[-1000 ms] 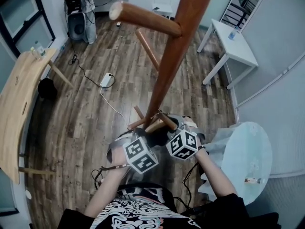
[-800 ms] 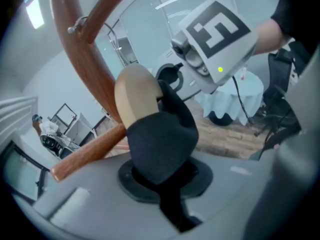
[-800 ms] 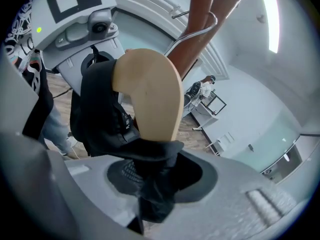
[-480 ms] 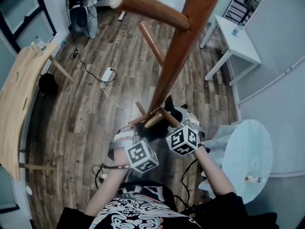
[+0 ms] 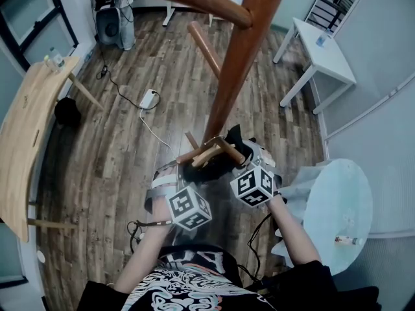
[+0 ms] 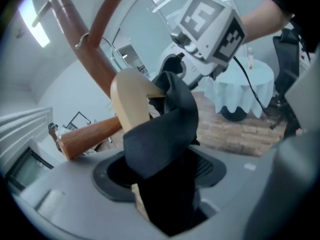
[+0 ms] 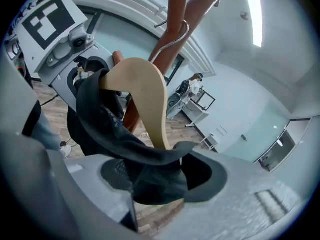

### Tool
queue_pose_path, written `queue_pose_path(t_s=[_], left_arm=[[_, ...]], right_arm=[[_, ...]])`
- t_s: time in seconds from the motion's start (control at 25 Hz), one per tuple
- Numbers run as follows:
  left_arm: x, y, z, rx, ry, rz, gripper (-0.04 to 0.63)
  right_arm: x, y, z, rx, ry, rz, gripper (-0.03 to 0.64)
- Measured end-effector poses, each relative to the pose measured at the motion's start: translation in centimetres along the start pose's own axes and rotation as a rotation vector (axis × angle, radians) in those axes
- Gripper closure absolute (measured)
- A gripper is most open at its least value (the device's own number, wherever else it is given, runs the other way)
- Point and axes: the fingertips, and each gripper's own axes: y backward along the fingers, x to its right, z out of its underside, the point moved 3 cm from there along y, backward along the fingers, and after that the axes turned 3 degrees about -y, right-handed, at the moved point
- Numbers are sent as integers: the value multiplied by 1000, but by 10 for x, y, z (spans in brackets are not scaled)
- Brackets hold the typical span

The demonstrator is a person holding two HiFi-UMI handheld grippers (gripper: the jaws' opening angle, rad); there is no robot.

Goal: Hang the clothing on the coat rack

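Note:
A pale wooden hanger (image 5: 211,153) carrying black clothing (image 5: 224,167) hangs low on the brown coat rack (image 5: 237,63). Its wire hook (image 7: 182,29) sits over a brown peg (image 6: 85,134). My left gripper (image 5: 181,177) is at the hanger's left end and my right gripper (image 5: 249,161) at its right end. Both sets of jaws are opening. In the left gripper view the black cloth (image 6: 165,134) droops down between the wide jaws of the left gripper (image 6: 165,189). In the right gripper view a fold of the cloth (image 7: 135,149) lies loosely across the right gripper (image 7: 155,184).
A white table (image 5: 321,50) stands at the back right, and a round table with a pale cloth (image 5: 337,206) is close on my right. A curved wooden table (image 5: 26,128) lines the left side. A power strip (image 5: 149,99) and cables lie on the wood floor.
Both grippers' jaws have spread apart. The two marker cubes have shifted slightly back toward me and apart, while the hanger with the black clothing stays by the rack's pole.

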Motion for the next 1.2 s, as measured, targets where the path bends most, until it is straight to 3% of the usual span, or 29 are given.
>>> queue_pose_path(t_s=[0.12, 0.4, 0.72, 0.8, 0.96, 1.0, 1.08, 1.12, 1.2], left_arm=[[2, 3, 2, 49, 23, 6, 265], [1, 26, 21, 79, 73, 16, 264], [-2, 60, 33, 164, 138, -54, 267], [-7, 74, 35, 217, 182, -79, 267], [-6, 100, 42, 326, 320, -79, 273], [-4, 107, 45, 342, 343, -83, 329], [-1, 122, 49, 373, 357, -101, 554], [2, 129, 51, 394, 360, -99, 606], [11, 142, 54, 439, 382, -79, 606]], right_arm=[[1, 6, 3, -6, -11, -9, 370], [3, 25, 7, 12, -56, 35, 367], [-24, 63, -3, 110, -108, 68, 369], [-30, 74, -11, 137, -109, 99, 370], [-48, 107, -29, 269, -210, 154, 398], [-51, 118, -34, 309, -218, 181, 507], [-61, 137, -42, 346, -215, 216, 614], [-68, 145, -44, 349, -213, 217, 617], [-83, 157, -46, 347, -215, 214, 617]])
